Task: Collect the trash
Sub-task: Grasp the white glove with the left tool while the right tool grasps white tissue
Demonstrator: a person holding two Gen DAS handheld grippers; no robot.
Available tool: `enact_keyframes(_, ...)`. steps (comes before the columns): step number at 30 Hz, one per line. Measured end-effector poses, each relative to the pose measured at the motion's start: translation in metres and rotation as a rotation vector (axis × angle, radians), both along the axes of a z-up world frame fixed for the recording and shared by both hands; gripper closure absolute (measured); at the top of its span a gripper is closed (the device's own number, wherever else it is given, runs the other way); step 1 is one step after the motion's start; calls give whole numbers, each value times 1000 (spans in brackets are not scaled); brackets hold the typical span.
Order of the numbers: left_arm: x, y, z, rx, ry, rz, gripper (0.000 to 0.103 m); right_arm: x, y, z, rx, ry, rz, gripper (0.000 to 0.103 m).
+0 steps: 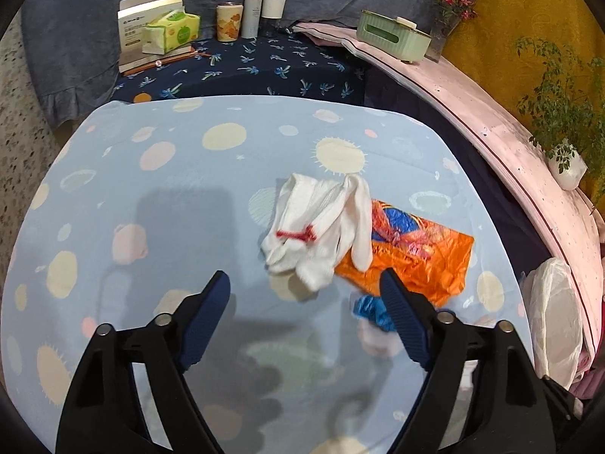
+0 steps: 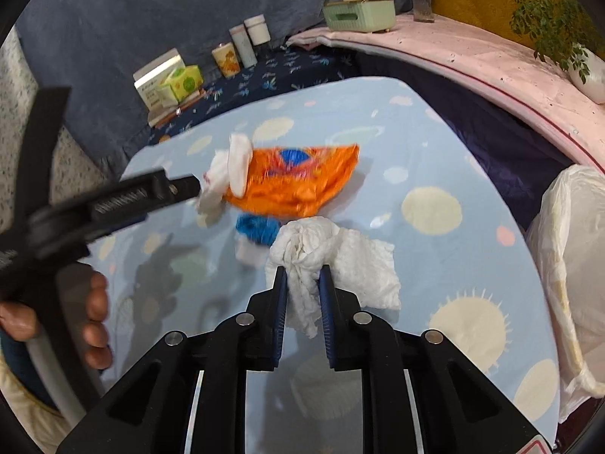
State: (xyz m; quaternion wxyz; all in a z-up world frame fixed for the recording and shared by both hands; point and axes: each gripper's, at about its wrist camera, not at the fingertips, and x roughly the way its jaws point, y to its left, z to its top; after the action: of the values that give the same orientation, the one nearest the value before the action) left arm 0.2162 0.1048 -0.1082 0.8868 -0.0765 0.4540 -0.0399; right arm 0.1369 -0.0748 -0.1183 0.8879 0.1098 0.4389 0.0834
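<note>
My left gripper (image 1: 304, 280) hovers open over the light blue spotted tablecloth (image 1: 151, 196), just short of a pair of white gloves (image 1: 317, 223) tied with red string. The gloves lie partly on an orange wrapper (image 1: 416, 261). A crumpled blue scrap (image 1: 368, 310) sits by the left gripper's right finger. In the right wrist view, my right gripper (image 2: 302, 270) is shut on a crumpled white paper towel (image 2: 348, 257), which bulges out above the fingertips. Beyond it lie the blue scrap (image 2: 257, 227), the orange wrapper (image 2: 302, 185) and the gloves (image 2: 230, 174).
A white plastic bag (image 2: 571, 265) hangs open off the table's right edge. Far back stand a tissue pack (image 1: 172, 32), some jars (image 1: 251, 13) and a green box (image 1: 393, 36) on a pink ledge (image 1: 510, 143). A hand (image 2: 94, 302) holds the other gripper at left.
</note>
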Motion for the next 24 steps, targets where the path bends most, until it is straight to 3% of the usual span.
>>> enact_keyframes(6, 22, -3, -17, -3, 39, -14, 40, 17, -7, 9, 29, -15, -20, 87)
enact_keyframes(9, 25, -3, -24, -9, 56, -32, 51, 21, -6, 7, 37, -13, -24, 87)
enact_keyframes(14, 24, -1, -28, -45, 74, -57, 93, 26, -5, 6, 44, -13, -23, 87)
enact_keyframes(24, 0, -5, 22, -48, -36, -62, 99, 13, -10, 35, 61, -80, -29, 87)
